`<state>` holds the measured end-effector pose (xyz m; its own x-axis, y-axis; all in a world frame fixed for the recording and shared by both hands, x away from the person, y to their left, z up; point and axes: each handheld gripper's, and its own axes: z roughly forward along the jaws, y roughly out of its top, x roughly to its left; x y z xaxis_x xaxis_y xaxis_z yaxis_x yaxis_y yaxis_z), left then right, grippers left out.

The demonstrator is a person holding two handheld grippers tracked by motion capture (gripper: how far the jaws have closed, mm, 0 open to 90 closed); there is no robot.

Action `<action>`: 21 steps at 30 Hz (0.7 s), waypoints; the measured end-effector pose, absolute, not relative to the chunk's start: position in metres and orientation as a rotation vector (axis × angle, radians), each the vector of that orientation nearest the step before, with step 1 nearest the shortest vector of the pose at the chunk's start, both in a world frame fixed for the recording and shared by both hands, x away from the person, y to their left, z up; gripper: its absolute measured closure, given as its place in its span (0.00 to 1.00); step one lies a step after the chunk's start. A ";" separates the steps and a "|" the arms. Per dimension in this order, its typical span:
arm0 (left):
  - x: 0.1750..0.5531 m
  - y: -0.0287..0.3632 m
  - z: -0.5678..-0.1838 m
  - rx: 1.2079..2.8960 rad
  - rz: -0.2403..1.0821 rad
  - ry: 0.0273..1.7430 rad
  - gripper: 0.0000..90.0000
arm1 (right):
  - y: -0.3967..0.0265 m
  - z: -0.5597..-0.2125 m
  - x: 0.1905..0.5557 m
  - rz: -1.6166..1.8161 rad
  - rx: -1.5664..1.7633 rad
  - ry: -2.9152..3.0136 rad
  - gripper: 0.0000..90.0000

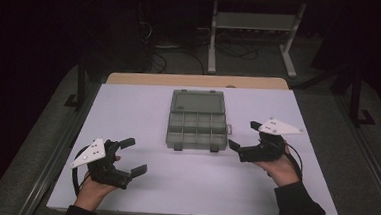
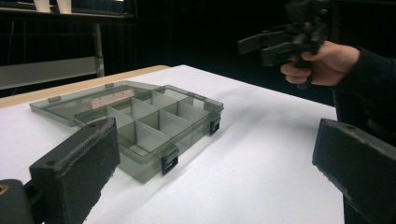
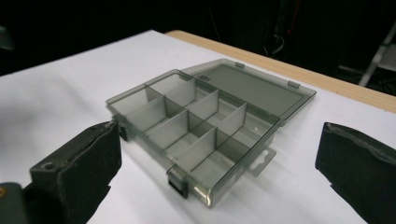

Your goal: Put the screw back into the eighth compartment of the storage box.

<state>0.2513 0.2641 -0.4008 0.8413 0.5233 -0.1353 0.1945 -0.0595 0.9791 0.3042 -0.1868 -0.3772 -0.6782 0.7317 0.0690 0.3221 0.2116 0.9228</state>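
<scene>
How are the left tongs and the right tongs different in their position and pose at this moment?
In the high view, the left tongs sit near the front left of the table, apart from the organizer box, while the right tongs are close beside the box's right front corner. The left tongs point right toward the middle of the table; the right tongs point left toward the box. Both are open, hold nothing, and carry a grey three-cornered plate.

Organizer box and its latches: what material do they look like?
Box: looks like smoke-tinted clear plastic, glossy; the dividers and table show through the walls and the open lid. Latches: opaque black, probably plastic too, matte. Cannot tell more from the look.
</scene>
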 end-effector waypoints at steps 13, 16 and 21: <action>0.245 0.269 -0.402 1.631 0.315 0.585 0.00 | -0.229 -0.398 0.258 1.653 0.953 1.962 0.00; 0.245 0.270 -0.401 1.627 0.314 0.585 0.00 | -0.233 -0.401 0.253 1.648 0.931 1.967 0.00; 0.244 0.271 -0.402 1.619 0.314 0.585 0.00 | -0.234 -0.407 0.247 1.653 0.925 1.973 0.00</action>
<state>0.2439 0.2707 -0.4015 0.8306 0.5406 -0.1336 0.1879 -0.0462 0.9811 0.2472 -0.2335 -0.4066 -0.6992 0.7070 0.1067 0.2291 0.0801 0.9701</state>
